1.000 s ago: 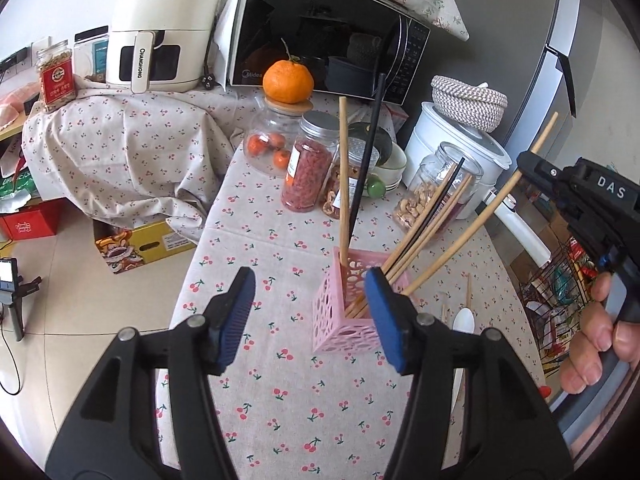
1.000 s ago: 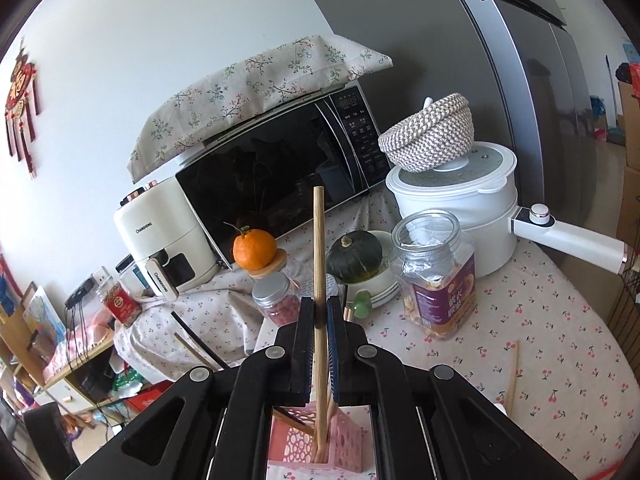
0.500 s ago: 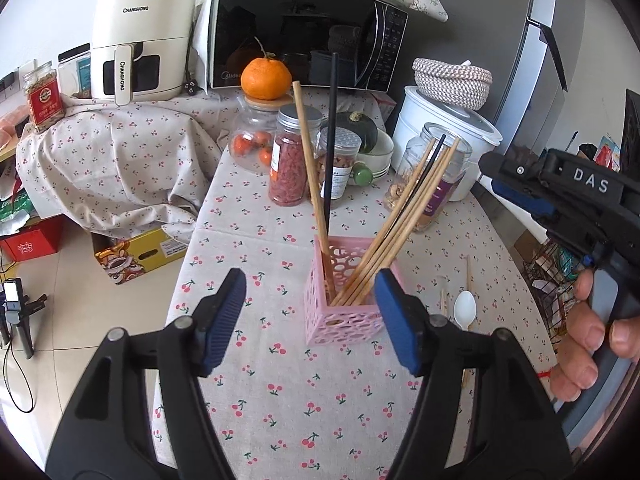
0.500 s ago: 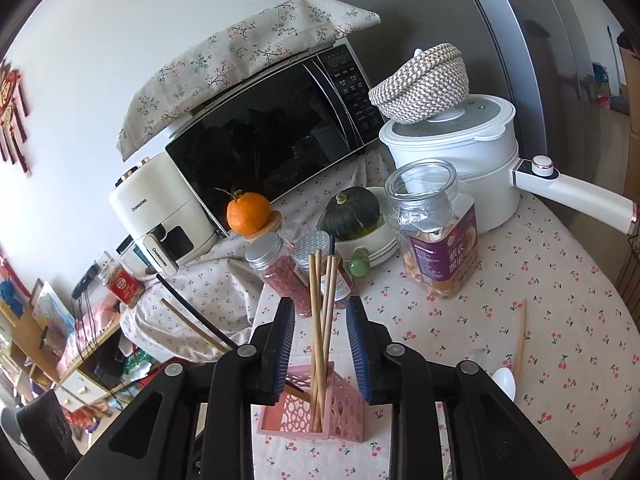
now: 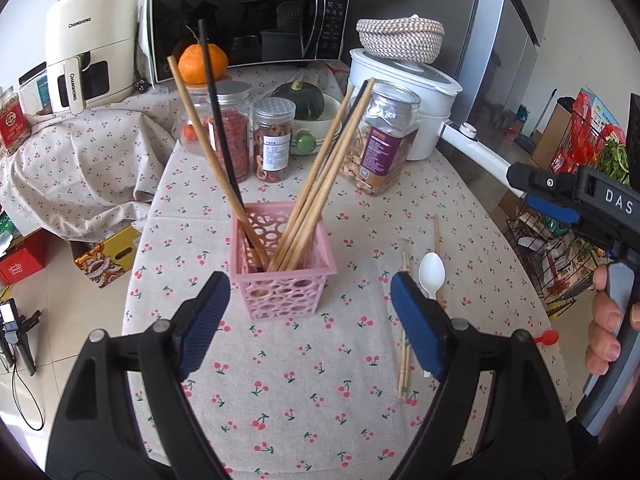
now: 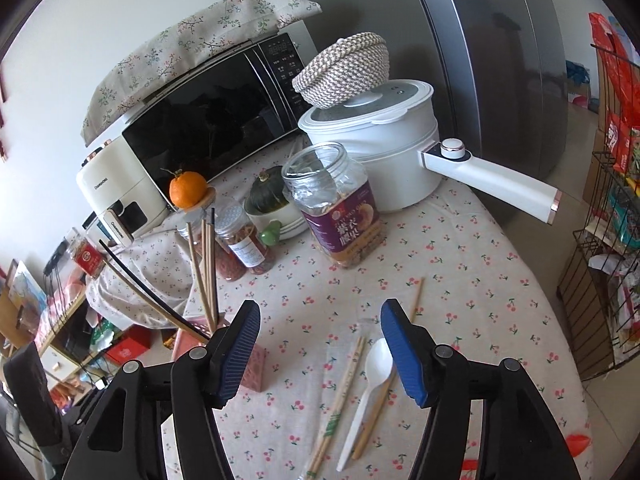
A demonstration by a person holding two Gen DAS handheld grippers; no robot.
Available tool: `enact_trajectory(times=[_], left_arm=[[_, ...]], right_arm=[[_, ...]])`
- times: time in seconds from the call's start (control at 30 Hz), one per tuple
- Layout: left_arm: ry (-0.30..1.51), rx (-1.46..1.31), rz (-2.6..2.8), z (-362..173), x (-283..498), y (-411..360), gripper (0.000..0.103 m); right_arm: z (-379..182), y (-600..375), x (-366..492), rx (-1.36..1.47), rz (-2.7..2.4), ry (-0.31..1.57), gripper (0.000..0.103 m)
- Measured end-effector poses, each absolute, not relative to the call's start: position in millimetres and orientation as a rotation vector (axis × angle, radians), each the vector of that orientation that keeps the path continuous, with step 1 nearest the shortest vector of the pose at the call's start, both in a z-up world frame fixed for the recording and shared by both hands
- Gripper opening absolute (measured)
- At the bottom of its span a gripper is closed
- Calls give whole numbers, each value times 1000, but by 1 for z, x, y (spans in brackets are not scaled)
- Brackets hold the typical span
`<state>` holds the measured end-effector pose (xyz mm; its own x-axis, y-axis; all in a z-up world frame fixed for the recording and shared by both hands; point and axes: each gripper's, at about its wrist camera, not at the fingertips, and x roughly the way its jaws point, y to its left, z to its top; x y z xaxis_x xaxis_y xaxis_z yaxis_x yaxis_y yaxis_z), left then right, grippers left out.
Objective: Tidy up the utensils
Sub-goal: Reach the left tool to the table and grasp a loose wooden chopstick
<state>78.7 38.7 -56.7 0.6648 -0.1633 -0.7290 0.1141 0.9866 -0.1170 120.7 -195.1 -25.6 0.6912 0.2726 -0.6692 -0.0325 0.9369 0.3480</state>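
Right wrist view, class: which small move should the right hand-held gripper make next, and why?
Probably lower the right hand-held gripper onto the white plastic spoon. Its jaws have just been opening and hold nothing; the spoon lies on the tablecloth just below them, beside loose chopsticks, still outside the pink basket.

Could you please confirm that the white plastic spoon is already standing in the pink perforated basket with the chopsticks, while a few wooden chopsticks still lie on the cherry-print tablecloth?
Not quite: the white plastic spoon is not in the pink perforated basket; it lies on the cherry-print tablecloth beside the loose wooden chopsticks, as the right wrist view shows. The rest holds: the basket holds only chopsticks.
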Motion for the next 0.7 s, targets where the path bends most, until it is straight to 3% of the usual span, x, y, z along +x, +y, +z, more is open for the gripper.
enact_trajectory(times=[0.47,0.53,0.7], left_arm=[[984,61,-224,-102,90,-30,82],[1010,53,-233,-111,97,-36,78],[1107,-67,-306,-132,121,-45,50]], right_arm=[[-86,-234,124,228,106,1060,74],[-95,-242,126,244,96,1104,74],[-108,-258,131,287,79,1168,74]])
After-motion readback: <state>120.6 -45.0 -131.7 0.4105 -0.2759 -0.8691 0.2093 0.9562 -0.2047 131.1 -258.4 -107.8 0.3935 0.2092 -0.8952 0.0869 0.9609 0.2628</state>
